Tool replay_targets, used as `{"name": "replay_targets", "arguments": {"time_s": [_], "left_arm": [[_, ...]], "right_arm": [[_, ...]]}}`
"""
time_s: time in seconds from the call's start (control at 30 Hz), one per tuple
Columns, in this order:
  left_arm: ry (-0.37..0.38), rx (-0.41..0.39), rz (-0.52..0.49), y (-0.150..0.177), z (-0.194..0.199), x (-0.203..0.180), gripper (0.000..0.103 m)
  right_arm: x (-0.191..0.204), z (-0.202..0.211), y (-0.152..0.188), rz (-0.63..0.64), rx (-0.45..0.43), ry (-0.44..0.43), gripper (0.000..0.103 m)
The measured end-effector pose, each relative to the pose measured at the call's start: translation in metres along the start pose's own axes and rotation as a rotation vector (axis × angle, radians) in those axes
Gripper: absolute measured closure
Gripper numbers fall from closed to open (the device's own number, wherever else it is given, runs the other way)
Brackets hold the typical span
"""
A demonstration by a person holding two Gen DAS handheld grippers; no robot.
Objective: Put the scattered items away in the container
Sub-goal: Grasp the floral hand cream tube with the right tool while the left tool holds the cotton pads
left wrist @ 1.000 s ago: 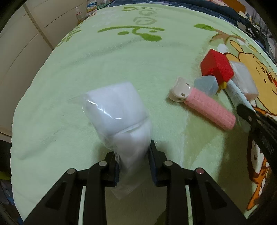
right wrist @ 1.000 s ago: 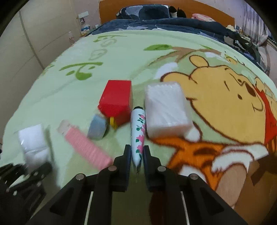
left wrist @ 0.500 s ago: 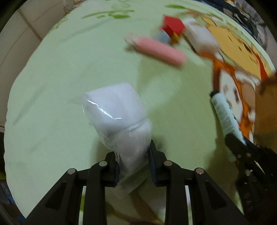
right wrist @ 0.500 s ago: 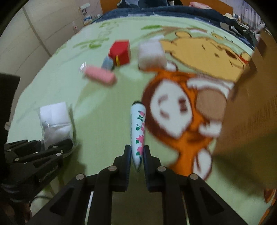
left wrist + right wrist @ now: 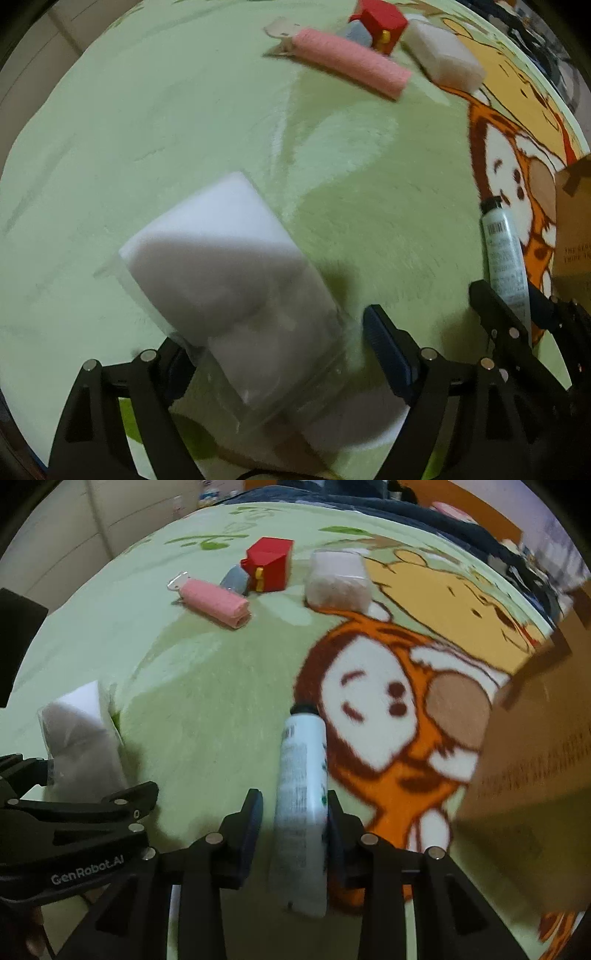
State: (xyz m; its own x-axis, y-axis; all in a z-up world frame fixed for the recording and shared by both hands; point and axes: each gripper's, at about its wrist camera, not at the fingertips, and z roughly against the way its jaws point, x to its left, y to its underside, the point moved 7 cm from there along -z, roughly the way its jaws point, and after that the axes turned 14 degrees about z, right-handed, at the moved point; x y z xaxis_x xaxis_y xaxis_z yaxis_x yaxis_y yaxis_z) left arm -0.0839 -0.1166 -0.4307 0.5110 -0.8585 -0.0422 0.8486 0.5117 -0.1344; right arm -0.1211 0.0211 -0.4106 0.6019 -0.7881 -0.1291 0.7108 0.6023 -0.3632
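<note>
Left gripper (image 5: 284, 347) jaws just opened wide; bagged white sponge (image 5: 225, 266) sits loose between them, long axis running away from the camera, over the bed blanket (image 5: 184, 129). Right gripper (image 5: 291, 812) jaws just parted; white tube (image 5: 301, 775) between them, only the right pad touching, black cap pointing away. Cardboard box (image 5: 535, 738) beside it, right.

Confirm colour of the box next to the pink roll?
Red box, with a small yellow bit at its front; clearest in the right wrist view.
</note>
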Motion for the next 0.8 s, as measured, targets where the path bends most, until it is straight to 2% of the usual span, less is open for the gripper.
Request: {"name": "replay_targets", "arguments": {"time_s": [0.03, 0.07, 0.13, 0.17, 0.3, 0.47, 0.57, 0.67, 0.7, 0.73, 0.8], "left_arm": [[0.006, -0.003, 0.013, 0.0, 0.002, 0.001, 0.037], [0.013, -0.006, 0.025, 0.0, 0.004, 0.001, 0.049], [0.027, -0.008, 0.05, 0.001, 0.009, 0.003, 0.059], [0.033, -0.006, 0.061, 0.001, 0.011, 0.004, 0.074], [0.035, -0.021, 0.068, 0.003, 0.026, 0.006, 0.079], [-0.012, -0.127, -0.021, 0.007, 0.068, 0.004, 0.079], [-0.039, -0.196, -0.08, 0.009, 0.1, 0.003, 0.079], [-0.048, -0.246, -0.12, -0.008, 0.131, -0.001, 0.079], [-0.045, -0.261, -0.132, -0.007, 0.143, -0.003, 0.079], [-0.039, -0.275, -0.143, -0.008, 0.156, -0.006, 0.079], [-0.01, -0.293, -0.16, -0.007, 0.181, -0.017, 0.079]], "right_arm": [[-0.001, 0.001, -0.001, 0.003, -0.001, 0.0, 0.078], [-0.001, 0.003, -0.001, 0.004, -0.002, -0.004, 0.079], [0.0, 0.007, -0.001, 0.003, -0.004, -0.012, 0.079], [0.001, 0.01, 0.0, 0.001, -0.005, -0.016, 0.08], [0.005, 0.029, -0.001, -0.001, -0.034, -0.017, 0.083], [0.005, 0.069, -0.01, 0.006, -0.106, -0.007, 0.083], [0.002, 0.105, -0.018, 0.006, -0.162, 0.0, 0.084], [-0.002, 0.147, -0.025, 0.004, -0.225, 0.013, 0.085], [-0.006, 0.159, -0.028, 0.004, -0.245, 0.018, 0.085], [-0.009, 0.172, -0.032, 0.003, -0.264, 0.023, 0.091], [-0.015, 0.206, -0.036, -0.005, -0.312, 0.033, 0.092]]}}
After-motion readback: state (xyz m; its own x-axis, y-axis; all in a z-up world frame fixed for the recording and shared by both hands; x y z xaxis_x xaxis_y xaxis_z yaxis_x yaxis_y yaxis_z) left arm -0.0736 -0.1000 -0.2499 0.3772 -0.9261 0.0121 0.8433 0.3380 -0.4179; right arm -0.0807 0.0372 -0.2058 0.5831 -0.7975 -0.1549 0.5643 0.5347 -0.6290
